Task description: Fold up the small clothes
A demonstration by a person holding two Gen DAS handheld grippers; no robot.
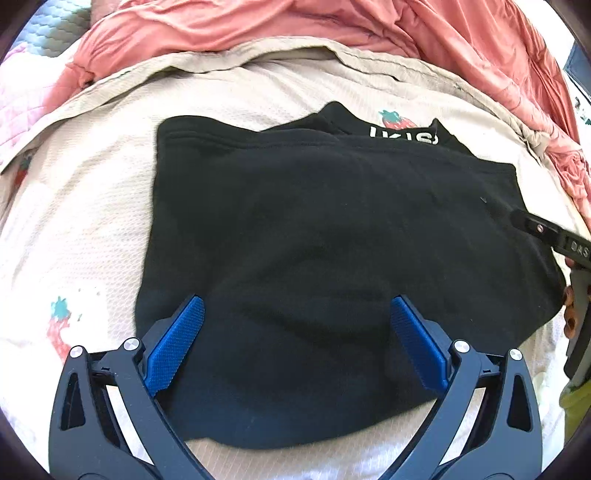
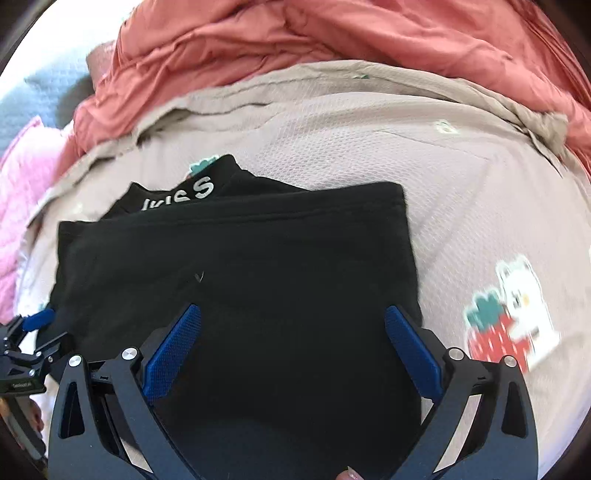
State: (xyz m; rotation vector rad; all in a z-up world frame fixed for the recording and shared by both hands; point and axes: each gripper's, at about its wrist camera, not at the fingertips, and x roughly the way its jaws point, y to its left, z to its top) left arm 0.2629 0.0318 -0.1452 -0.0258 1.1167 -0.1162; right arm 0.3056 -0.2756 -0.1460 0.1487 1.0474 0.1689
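on the strawberry-print sheet (image 1: 92,221) lies a folded black garment (image 1: 314,258), both tools (image 1: 295,314) (image 2: 291,321) spread apart above it.

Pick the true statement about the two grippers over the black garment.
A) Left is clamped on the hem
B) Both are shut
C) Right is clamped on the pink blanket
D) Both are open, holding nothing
D: the left gripper and right gripper both stand wide open above the black garment, with no cloth between their blue pads.

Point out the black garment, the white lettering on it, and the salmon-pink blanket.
black garment (image 1: 332,258): left wrist view, middle of its top folded layer.
white lettering (image 2: 184,195): right wrist view, printed letters on the layer peeking out behind.
salmon-pink blanket (image 1: 295,22): left wrist view, rumpled folds beyond the garment.
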